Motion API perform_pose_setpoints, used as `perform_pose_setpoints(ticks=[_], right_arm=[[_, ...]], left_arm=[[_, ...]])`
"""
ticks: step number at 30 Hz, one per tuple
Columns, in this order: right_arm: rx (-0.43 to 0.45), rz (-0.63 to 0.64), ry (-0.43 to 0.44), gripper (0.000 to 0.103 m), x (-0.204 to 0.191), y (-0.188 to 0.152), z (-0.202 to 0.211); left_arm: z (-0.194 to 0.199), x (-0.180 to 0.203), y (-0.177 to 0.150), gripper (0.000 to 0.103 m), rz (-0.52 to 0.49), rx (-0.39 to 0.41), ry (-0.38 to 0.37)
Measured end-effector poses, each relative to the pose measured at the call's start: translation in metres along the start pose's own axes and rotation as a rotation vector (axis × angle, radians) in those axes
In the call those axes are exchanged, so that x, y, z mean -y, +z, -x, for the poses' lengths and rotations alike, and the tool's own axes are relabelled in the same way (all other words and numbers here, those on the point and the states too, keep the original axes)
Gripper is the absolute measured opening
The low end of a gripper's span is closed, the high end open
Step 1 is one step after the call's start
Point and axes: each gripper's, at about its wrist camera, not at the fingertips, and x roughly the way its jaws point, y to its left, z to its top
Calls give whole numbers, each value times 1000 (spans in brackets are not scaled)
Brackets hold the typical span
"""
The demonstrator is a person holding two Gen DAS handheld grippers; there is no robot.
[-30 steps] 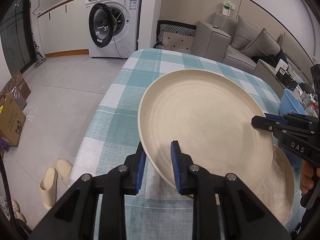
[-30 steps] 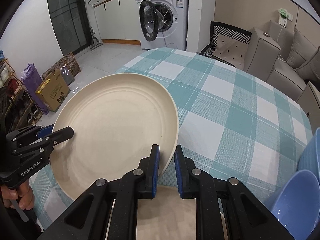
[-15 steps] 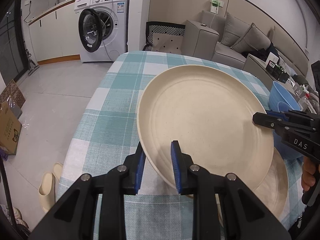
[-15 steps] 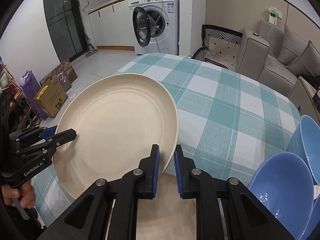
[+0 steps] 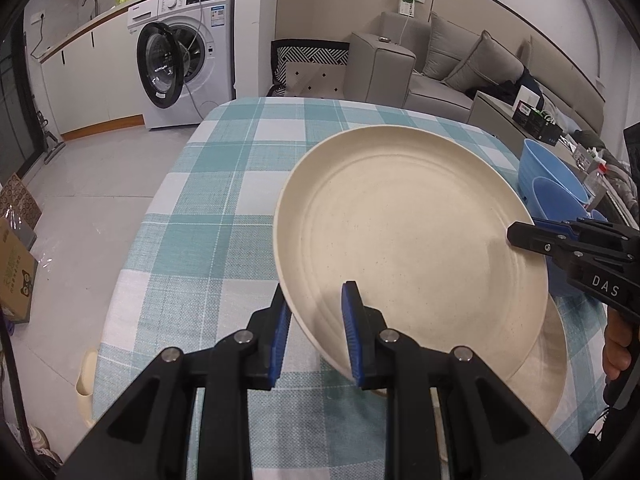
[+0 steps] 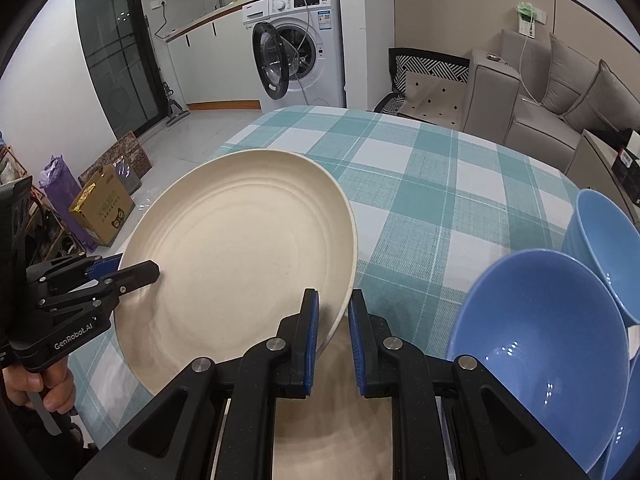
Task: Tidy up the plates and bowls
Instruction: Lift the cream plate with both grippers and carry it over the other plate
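Note:
A large cream plate [image 5: 408, 236] [image 6: 240, 248] hangs tilted above the teal checked tablecloth [image 5: 224, 200], held from both sides. My left gripper [image 5: 316, 328] is shut on its near left rim. On the opposite rim my right gripper [image 6: 332, 320] is shut as well; it shows at the right of the left wrist view [image 5: 532, 236]. Under the lifted plate lies another cream plate [image 5: 548, 360] [image 6: 332, 412] on the cloth. Blue bowls [image 6: 536, 344] [image 5: 556, 188] stand nested just right of the plates.
The table's left edge [image 5: 132, 264] drops to a tiled floor with slippers and a cardboard box [image 6: 104, 204]. Beyond the far table end stand a washing machine [image 5: 184, 52] with its door open and a grey sofa [image 5: 460, 64].
Both grippers have carried the plate sideways towards the right across the table. The blue bowls, barely seen before, have come well into both views.

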Motion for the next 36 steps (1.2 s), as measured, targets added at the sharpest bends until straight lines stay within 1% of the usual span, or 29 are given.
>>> perform_pose_setpoints(ticks=[6,17,26,36], right_arm=[[12,-17,-6,15,9,-14,13],[34,-32,-7,15,14,-34,35],[41,-52,2,15,22,-52,43],[42,-54,5,16,22,-71,57]], left_arm=[[4,14,-4,23,-27,3,-4],[11,25,-11,23,-52,4,-17],[15,36,-17,23,-82,-4,-25],[21,45,-28,24,-104,-12,-38]])
